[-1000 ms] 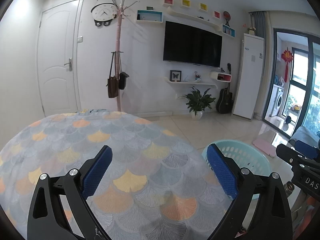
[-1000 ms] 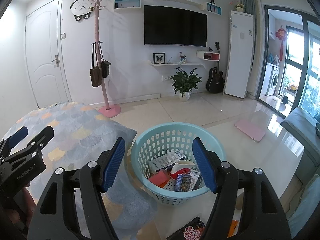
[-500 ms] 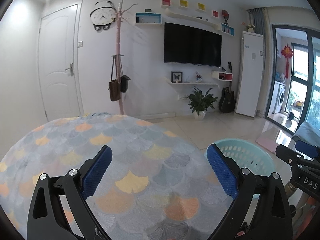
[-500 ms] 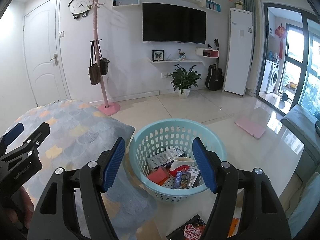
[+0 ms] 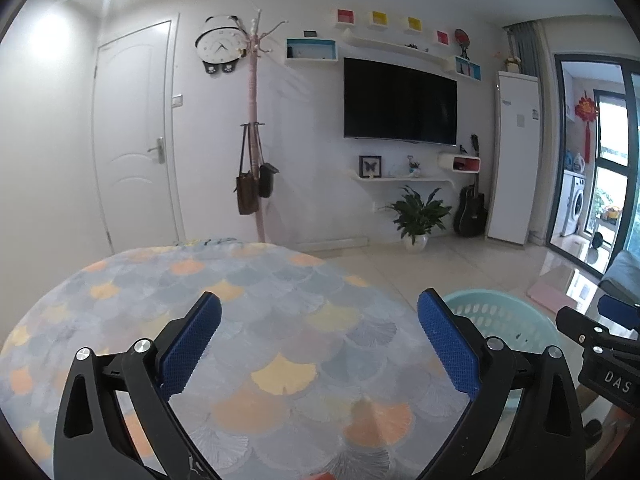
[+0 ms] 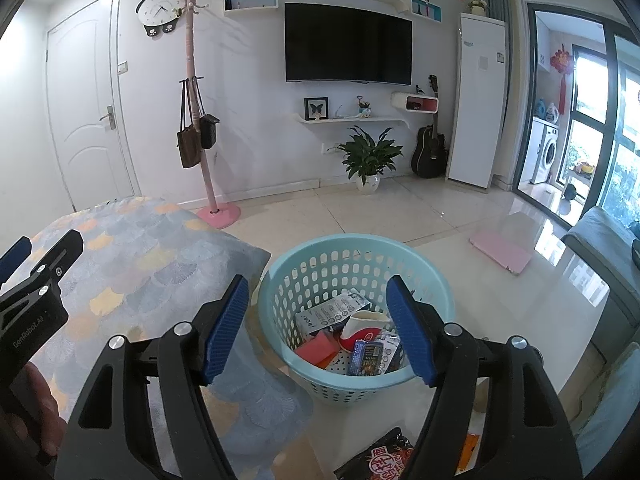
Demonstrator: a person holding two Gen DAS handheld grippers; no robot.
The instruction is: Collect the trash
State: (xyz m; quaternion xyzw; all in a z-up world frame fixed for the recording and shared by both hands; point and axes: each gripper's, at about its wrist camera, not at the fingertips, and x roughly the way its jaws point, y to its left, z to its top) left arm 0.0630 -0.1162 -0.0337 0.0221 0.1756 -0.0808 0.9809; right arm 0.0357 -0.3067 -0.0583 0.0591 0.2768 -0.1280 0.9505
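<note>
A light blue plastic basket (image 6: 434, 280) stands on the floor beside the table and holds several pieces of trash, among them a white packet (image 6: 332, 312), a red and white wrapper (image 6: 362, 330) and a red box (image 6: 316, 350). My right gripper (image 6: 318, 330) is open and empty above the basket. A black and red snack bag (image 6: 380, 460) lies at the bottom edge, below the gripper. My left gripper (image 5: 320, 342) is open and empty over the table's scale-patterned cloth (image 5: 248, 292). The basket's rim (image 5: 500, 320) shows at the right in the left wrist view.
The table with the patterned cloth (image 6: 132, 256) is left of the basket. A pink coat stand (image 6: 200, 120), a potted plant (image 6: 368, 156), a guitar (image 6: 430, 152) and a pink mat (image 6: 502, 254) stand on the tiled floor. A grey sofa (image 6: 600, 252) is at the right.
Both grippers have tilted up a little, so the room sits lower in both views. Both stay open and empty.
</note>
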